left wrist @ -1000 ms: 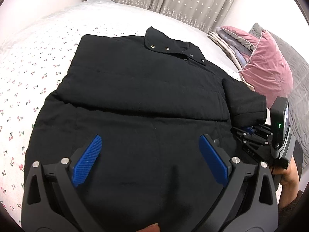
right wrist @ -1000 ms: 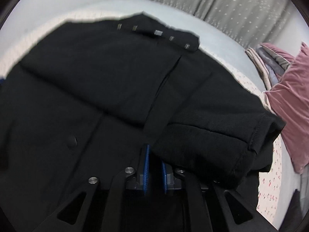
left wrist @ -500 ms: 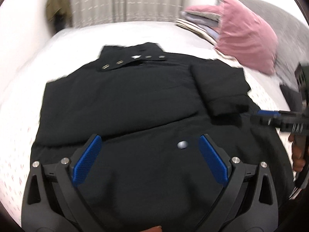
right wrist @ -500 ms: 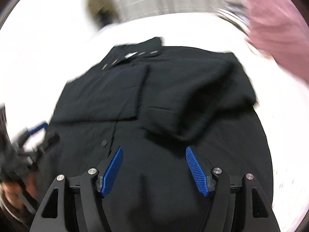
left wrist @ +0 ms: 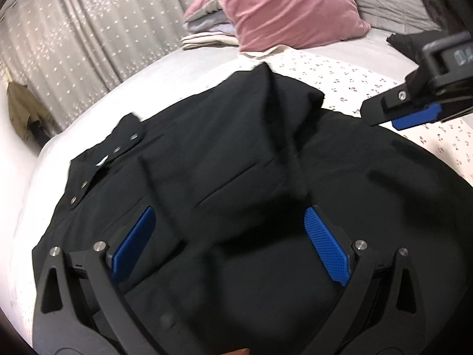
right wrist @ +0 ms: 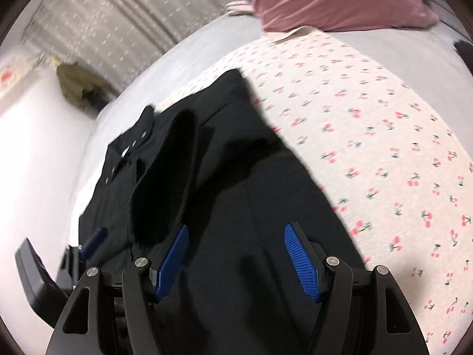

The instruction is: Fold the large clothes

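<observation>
Black jacket (left wrist: 236, 153) — no legible writing.

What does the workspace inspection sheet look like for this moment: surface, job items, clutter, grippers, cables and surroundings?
Surface: bed with a white cherry-print sheet; plain grey cover beyond it.
Job's things: black jacket spread flat on the bed, snap-button collar at the far end, one sleeve folded in over the body.
Clutter: pink pillow and a stack of folded linens at the head of the bed.
Grippers: left gripper open over the jacket, nothing between its pads; right gripper open, jaws just opened, nothing held.
Cables: nothing seen.
Surroundings: grey dotted curtain; olive garment hanging at the wall.
</observation>
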{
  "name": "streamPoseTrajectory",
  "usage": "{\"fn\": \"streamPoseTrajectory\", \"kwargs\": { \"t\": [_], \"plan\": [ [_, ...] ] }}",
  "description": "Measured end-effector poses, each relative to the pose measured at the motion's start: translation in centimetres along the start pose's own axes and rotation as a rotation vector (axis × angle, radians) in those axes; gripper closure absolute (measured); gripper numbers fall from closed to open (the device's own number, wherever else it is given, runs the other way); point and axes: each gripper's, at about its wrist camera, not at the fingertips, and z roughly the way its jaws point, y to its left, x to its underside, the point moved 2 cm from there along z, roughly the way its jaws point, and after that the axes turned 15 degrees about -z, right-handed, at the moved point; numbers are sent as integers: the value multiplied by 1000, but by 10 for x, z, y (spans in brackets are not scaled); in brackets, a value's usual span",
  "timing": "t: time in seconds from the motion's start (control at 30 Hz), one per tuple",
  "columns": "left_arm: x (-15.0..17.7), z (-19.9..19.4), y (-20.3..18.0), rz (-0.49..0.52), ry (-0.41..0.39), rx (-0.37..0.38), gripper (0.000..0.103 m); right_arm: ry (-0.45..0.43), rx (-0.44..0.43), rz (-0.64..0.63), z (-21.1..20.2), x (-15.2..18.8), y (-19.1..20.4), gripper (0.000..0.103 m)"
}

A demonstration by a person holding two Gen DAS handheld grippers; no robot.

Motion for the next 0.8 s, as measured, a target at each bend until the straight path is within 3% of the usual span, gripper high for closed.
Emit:
{"fn": "streamPoseTrajectory", "kwargs": {
  "t": [0.03, 0.07, 0.1, 0.17, 0.27, 0.37, 0.43, 0.47, 0.5, 0.6, 0.7, 0.8],
  "plan": [
    [-3, 8, -5, -5, 8, -12, 4, -3, 4, 12, 0, -1, -4, 34],
    [-5, 14, -8, -14, 14, -22, 20, -5, 7, 20, 0, -1, -6, 34],
    [-8, 17, -8, -24, 20, -24, 47, -5, 11, 30, 1, 0, -7, 34],
    [-17, 10, 4, -110, 6, -1, 68, 0, 19, 34, 3, -1, -8, 34],
    [-26, -25, 54, -365, -98, 103, 74, 1, 26, 17, 0, 2, -7, 34],
    [-13, -49, 124, -622, -151, 137, 75, 1, 29, 6, 0, 4, -11, 34],
    [8, -48, 171, -757, -103, 129, 64, -1, 31, 13, 1, 4, -14, 34],
    [21, -45, 192, -809, -68, 117, 46, -3, 32, 16, -1, 6, -17, 34],
    [37, -44, 213, -864, -48, 112, 35, -5, 35, 18, -3, 7, -19, 34],
    [66, -43, 255, -987, -29, 120, 33, -14, 56, 21, -10, 11, -24, 34],
    [76, -38, 269, -1050, 1, 177, 33, -14, 75, 31, -11, 12, -28, 34],
    [64, -28, 251, -984, 15, 213, 32, -6, 83, 51, -9, 13, -34, 34]
  ]
}}
